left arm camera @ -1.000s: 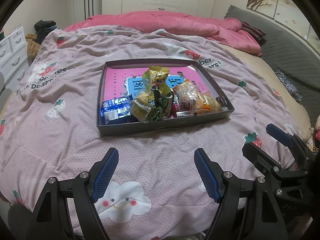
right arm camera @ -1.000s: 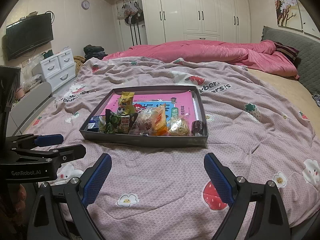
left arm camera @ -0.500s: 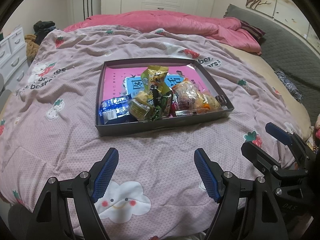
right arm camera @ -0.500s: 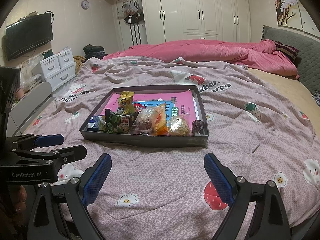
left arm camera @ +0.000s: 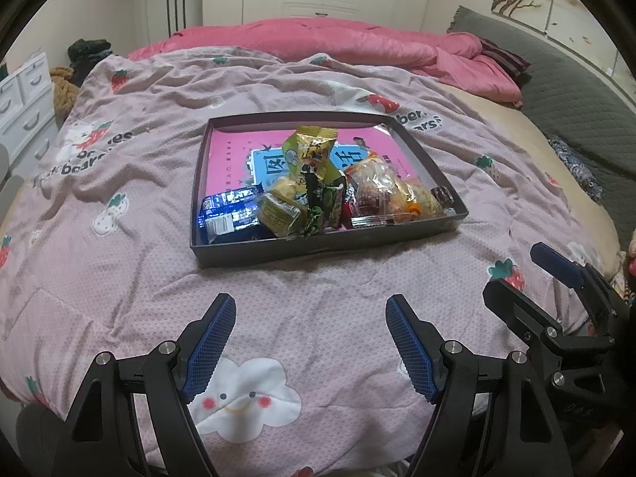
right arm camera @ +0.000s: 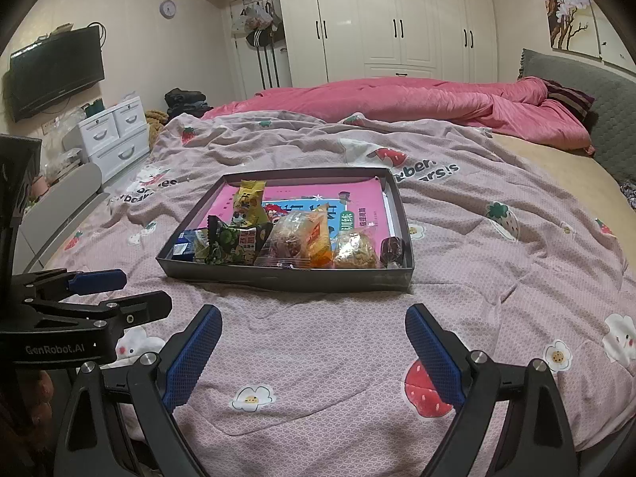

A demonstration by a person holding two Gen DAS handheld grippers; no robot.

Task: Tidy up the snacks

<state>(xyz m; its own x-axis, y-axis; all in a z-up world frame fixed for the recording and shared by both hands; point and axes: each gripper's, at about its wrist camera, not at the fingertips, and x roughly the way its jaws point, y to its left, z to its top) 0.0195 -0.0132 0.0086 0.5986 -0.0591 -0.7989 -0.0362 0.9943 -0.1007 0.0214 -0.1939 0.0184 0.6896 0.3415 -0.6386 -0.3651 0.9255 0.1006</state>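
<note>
Snack-filled tray on quilt, beyond spread claw.

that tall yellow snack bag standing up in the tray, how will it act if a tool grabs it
The yellow snack bag looks like a puffy, crinkled film pouch, so it will probably be light and cave in under the pads. It leans on the other packets, so a push would likely tip it. Its glossy film may slip.

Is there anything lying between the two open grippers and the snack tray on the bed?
Nothing visible does. Only bare quilt lies between the right gripper, the left gripper and the tray. Its low near wall stands before the snacks.
</note>
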